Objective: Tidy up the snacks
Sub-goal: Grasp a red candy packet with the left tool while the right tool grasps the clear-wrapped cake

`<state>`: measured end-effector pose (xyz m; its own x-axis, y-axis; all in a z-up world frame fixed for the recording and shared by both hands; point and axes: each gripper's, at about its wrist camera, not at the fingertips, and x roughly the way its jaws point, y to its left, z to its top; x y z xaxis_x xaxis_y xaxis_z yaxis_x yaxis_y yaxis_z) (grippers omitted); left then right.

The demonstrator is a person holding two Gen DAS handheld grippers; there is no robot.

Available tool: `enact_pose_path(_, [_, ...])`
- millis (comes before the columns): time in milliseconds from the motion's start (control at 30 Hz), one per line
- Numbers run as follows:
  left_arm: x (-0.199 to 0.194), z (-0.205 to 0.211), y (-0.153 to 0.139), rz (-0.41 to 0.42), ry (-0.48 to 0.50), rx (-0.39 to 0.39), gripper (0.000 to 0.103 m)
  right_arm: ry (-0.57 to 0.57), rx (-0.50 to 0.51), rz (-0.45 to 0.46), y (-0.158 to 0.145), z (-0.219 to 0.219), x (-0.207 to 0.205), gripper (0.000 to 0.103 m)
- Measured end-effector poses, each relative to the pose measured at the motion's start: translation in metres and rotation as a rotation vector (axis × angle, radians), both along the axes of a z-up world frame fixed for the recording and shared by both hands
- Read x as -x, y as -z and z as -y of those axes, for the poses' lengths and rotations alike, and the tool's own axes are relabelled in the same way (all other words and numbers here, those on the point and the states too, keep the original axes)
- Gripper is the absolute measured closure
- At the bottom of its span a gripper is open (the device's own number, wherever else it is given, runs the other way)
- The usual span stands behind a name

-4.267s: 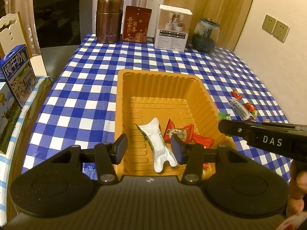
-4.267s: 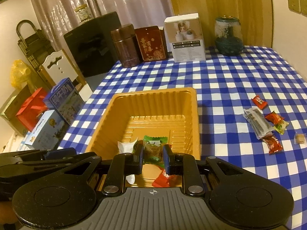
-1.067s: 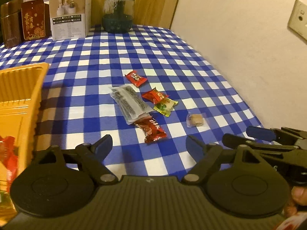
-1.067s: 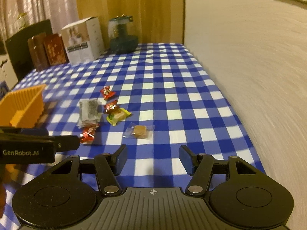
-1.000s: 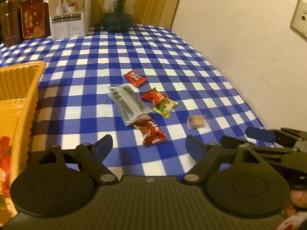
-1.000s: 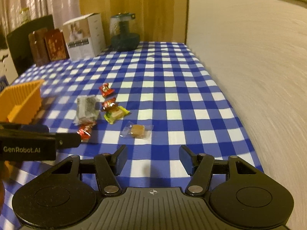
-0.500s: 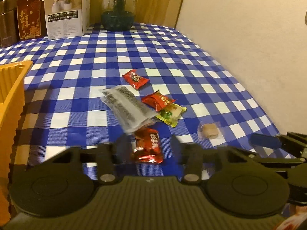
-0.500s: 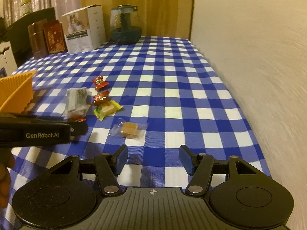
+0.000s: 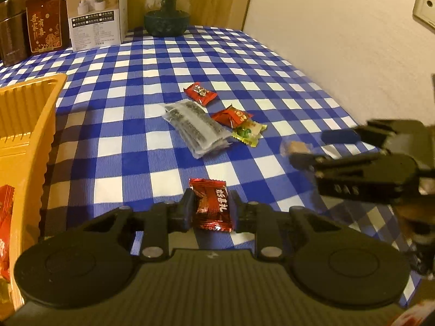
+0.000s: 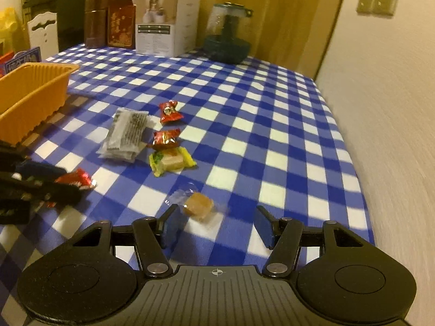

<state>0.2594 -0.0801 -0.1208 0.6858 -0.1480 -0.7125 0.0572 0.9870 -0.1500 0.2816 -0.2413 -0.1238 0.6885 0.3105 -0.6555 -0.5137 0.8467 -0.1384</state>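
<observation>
A dark red candy point(image 9: 214, 209) sits between the pads of my left gripper point(image 9: 212, 206); the jaws are closing and both pads press on its wrapper just above the checked cloth. In the right wrist view the same candy point(image 10: 76, 179) shows at the left gripper's tip. My right gripper point(image 10: 216, 225) is open, and a brown candy in clear wrap point(image 10: 198, 205) lies on the cloth just ahead of its left pad. The orange tray point(image 9: 32, 114) stands at the left with a few snacks inside.
A grey packet point(image 9: 195, 125), two red candies point(image 9: 200, 93) point(image 9: 231, 115) and a green-yellow candy point(image 9: 248, 133) lie mid-table. A white box point(image 9: 98, 13), brown tins point(image 9: 46, 24) and a glass jar point(image 9: 165, 5) line the back. The wall point(image 9: 339, 40) runs along the table's right edge.
My left gripper went from wide open to closed around the dark red candy. My right gripper moved in toward the brown candy and rolled, staying open.
</observation>
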Motion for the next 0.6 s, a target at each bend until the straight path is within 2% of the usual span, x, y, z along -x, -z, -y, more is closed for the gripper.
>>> enact_pose_path(67, [0.001, 0.0, 0.0, 0.001, 0.004, 0.001, 0.079, -0.015, -0.005, 0.002, 0.002, -0.003, -0.004, 0.044])
enact_pose_path(133, [0.001, -0.001, 0.0, -0.001, 0.005, 0.004, 0.079, -0.029, -0.029, -0.017, 0.002, -0.004, -0.008, 0.051])
enact_pose_path(200, [0.001, -0.001, 0.0, -0.001, 0.005, 0.005, 0.079, -0.037, -0.053, -0.037, 0.001, -0.003, -0.009, 0.065])
enact_pose_path(300, [0.002, -0.001, 0.001, 0.003, 0.011, -0.002, 0.079, -0.033, -0.074, -0.052, 0.0, -0.005, -0.005, 0.08])
enact_pose_path(467, [0.006, 0.0, 0.0, 0.003, 0.027, -0.022, 0.08, 0.059, -0.109, -0.094, -0.003, -0.009, 0.007, 0.081])
enact_pose_path(600, [0.015, -0.004, -0.004, 0.0, 0.035, -0.022, 0.08, 0.162, -0.176, -0.15, -0.008, -0.003, 0.026, 0.082])
